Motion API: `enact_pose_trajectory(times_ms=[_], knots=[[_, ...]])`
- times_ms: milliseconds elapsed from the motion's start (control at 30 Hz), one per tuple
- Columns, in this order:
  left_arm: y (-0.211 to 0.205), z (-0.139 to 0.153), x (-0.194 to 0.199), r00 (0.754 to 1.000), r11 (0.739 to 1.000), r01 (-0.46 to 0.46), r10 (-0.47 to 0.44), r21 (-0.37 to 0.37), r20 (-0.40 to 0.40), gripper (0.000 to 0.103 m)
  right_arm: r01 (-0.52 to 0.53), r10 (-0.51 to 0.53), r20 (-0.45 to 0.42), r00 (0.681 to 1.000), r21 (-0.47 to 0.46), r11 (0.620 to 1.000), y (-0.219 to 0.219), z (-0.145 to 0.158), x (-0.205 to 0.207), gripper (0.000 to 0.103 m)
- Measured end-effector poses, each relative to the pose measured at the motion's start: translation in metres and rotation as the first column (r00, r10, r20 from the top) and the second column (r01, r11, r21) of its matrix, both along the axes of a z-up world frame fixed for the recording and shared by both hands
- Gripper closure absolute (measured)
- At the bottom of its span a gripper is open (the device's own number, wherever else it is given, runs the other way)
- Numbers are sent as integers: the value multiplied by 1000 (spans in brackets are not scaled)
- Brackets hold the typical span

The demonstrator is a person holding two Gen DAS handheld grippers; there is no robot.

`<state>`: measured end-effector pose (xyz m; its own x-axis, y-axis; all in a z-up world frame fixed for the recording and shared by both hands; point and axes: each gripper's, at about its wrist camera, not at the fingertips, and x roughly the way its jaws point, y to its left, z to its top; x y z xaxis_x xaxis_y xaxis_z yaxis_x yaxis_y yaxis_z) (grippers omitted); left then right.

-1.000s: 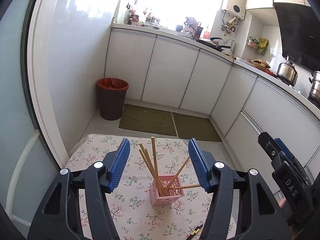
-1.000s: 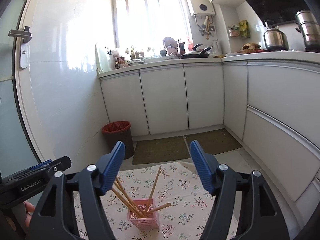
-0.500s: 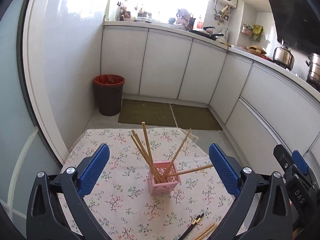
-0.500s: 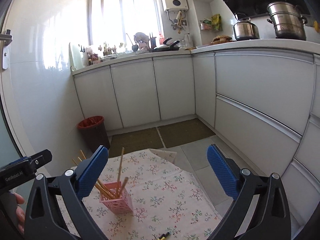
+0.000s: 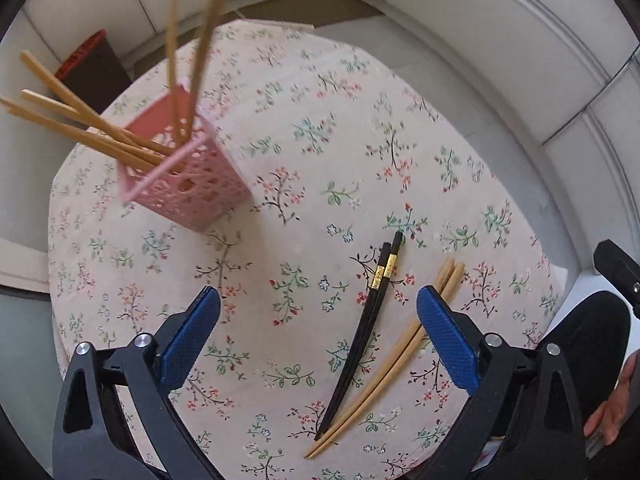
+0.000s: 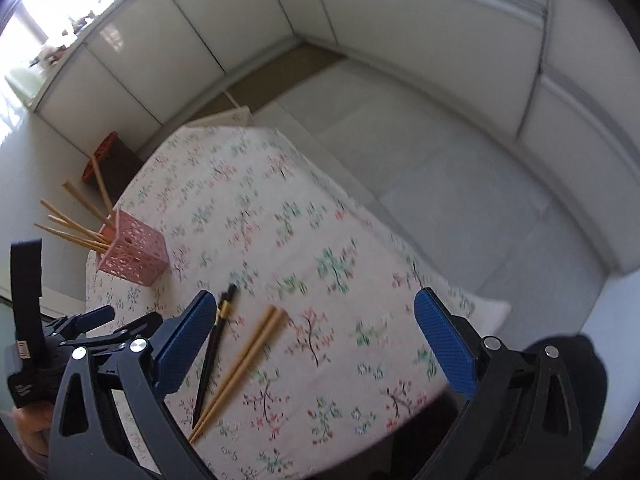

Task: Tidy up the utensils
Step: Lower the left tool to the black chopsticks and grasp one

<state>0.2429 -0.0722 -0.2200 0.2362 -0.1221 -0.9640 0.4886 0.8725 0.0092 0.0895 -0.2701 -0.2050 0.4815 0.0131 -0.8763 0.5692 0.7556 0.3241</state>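
Both tongs hang over the flowered bench (image 5: pixel 400 128), empty. The left tongs (image 5: pixel 318 338) have begun closing with nothing pressed between the pads; the right tongs (image 6: pixel 316 342) gape wide. A black chopstick pair (image 5: pixel 362 332) and a wooden chopstick pair (image 5: pixel 400 356) lie loose side by side near the front edge, well apart from the pink basket (image 5: pixel 192 184) already holding chopsticks. This looks like the approach to a pickup: next, lower onto one pair and pinch both sticks together.
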Motion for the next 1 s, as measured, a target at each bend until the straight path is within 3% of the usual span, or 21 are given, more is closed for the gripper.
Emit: enact_pose_trajectory(times_ms=[133,300,733,1000], knots=[[-14,-38,13,993,999,8,-3,38,-117,44,77,-67,-77,995,140,987,-18,-29,-10,7],[-22,-60,20,990,998,9,1,69,-142,59,56,-46,-67,997,154,986,-15,-27,-7,7],[-17,-58,24,987,999,20,-15,30,-162,60,45,-27,-88,996,212,976,-16,-34,-1,7],[-22,-74,14,983,995,60,-44,84,-177,57,49,-29,-95,995,218,975,-18,-35,-1,7]])
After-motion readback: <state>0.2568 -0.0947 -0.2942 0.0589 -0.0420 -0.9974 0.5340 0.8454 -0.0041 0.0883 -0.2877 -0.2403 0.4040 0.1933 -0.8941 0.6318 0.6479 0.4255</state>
